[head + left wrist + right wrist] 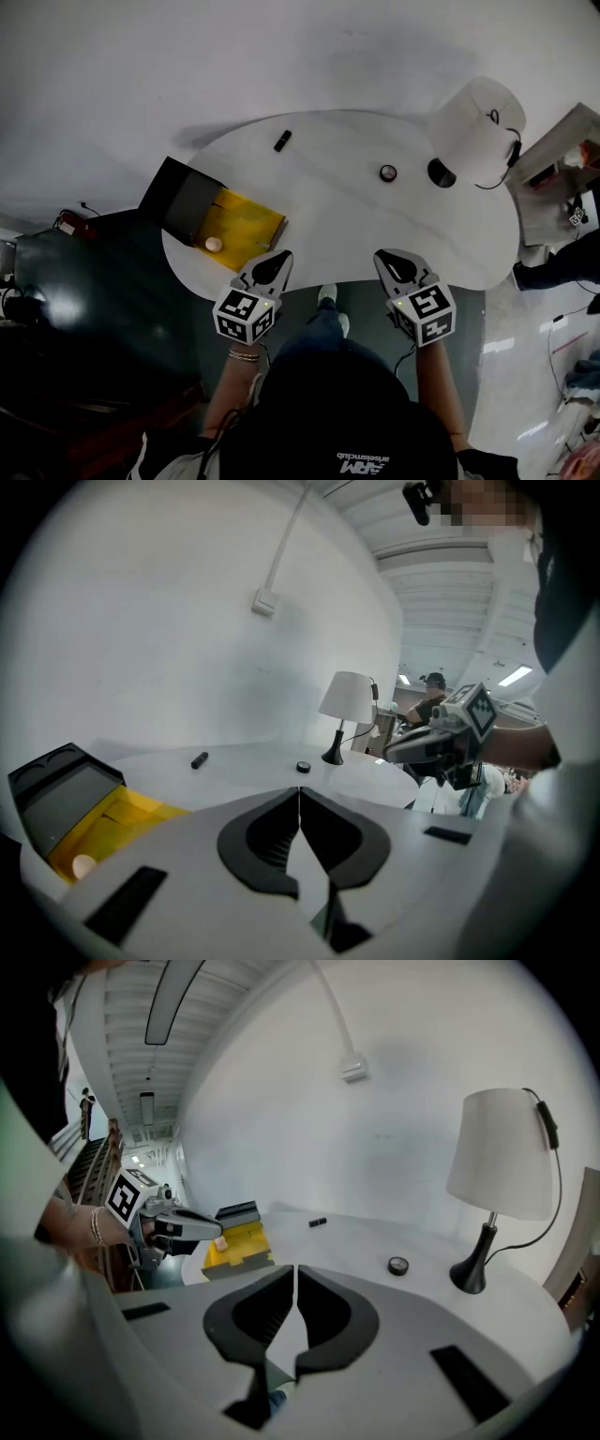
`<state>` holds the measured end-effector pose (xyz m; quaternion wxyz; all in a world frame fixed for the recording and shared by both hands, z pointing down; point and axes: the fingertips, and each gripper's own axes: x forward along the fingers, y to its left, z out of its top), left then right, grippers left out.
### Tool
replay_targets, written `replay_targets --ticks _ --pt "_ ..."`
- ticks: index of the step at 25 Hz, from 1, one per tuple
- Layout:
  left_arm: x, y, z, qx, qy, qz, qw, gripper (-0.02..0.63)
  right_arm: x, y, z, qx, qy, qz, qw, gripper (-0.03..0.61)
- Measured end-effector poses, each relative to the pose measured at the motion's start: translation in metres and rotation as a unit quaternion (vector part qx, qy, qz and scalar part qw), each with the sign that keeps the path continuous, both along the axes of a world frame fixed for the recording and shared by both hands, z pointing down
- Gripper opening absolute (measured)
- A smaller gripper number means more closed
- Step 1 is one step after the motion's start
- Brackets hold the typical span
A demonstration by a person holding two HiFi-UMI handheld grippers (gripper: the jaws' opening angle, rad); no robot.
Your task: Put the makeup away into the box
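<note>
An open yellow box (244, 228) with a black lid (181, 199) lies at the table's left end, a small pale round item (214, 244) inside it. A black lipstick tube (281, 141) lies at the far side and a small round black compact (388, 172) sits near the lamp. My left gripper (273, 265) is shut and empty at the near edge, just right of the box. My right gripper (397, 263) is shut and empty at the near edge, well short of the compact. The left gripper view shows the box (103, 822), tube (199, 759) and compact (303, 767).
A white table lamp (476, 122) with a black base (442, 172) and cord stands at the table's right end. A dark green cabinet (84, 291) is left of the white table (337, 211). A second person stands at the right edge.
</note>
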<state>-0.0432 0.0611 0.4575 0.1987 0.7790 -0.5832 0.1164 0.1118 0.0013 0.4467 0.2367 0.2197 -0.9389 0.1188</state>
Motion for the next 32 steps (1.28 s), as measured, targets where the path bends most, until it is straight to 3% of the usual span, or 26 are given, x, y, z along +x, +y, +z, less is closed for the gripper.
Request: replay_targets --ticks 9,19,23,28,32 --pt "0.027 -0.058 -0.007 0.001 0.009 0.078 0.9969 0.018 0.022 -0.038 0.0 -0.006 0.005 0.064 0.998 0.029" --pt "0.046 -0.089 -0.004 -0.009 0.035 0.146 0.9886 0.018 0.026 -0.068 -0.006 -0.008 0.002 0.115 0.993 0.029" --pt "0.049 -0.1 -0.005 -0.007 0.028 0.174 0.9844 0.018 0.023 -0.078 -0.004 -0.01 0.006 0.133 0.991 0.029" --pt "0.051 -0.111 -0.006 -0.001 0.024 0.191 0.9812 0.018 0.02 -0.09 -0.004 -0.003 0.007 0.14 0.99 0.029" --pt "0.049 -0.124 -0.007 0.001 0.024 0.178 0.9838 0.018 0.021 -0.104 -0.007 0.002 0.009 0.129 0.992 0.029"
